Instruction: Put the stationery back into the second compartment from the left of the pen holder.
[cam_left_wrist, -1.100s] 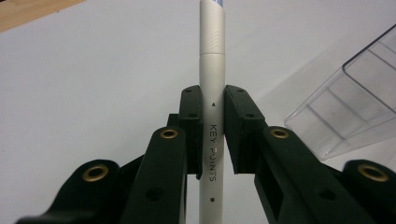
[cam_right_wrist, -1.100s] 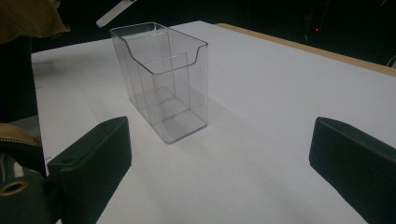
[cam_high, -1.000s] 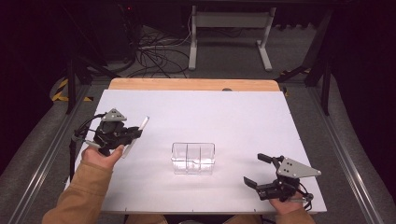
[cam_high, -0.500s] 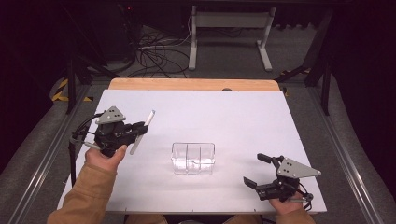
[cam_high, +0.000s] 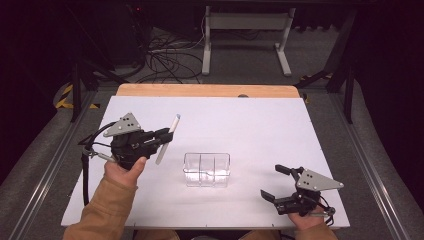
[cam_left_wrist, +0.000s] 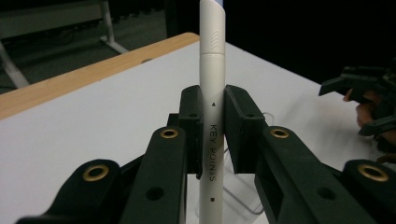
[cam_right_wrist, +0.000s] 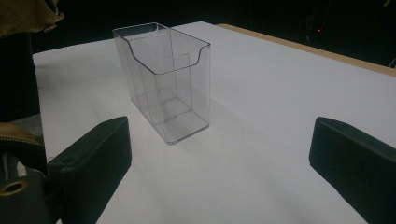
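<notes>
A white marker pen (cam_high: 167, 138) with printed lettering is clamped between the jaws of my left gripper (cam_high: 163, 136), held above the left half of the table and slanting up and away. In the left gripper view the pen (cam_left_wrist: 211, 93) stands upright between the two black pads, and my left gripper (cam_left_wrist: 213, 126) is shut on it. A clear plastic box with dividers (cam_high: 207, 169) stands empty in the middle of the table, to the right of the pen. My right gripper (cam_high: 276, 183) rests open near the front right corner, facing the clear box (cam_right_wrist: 163, 77).
The white table top (cam_high: 260, 130) has a wooden strip (cam_high: 205, 90) along its far edge. Beyond it are cables and a metal stand on the floor. The right hand and its gripper (cam_left_wrist: 369, 100) appear far off in the left gripper view.
My left gripper has moved right and a little up with the pen, closer to the clear box. The right gripper has stayed in place.
</notes>
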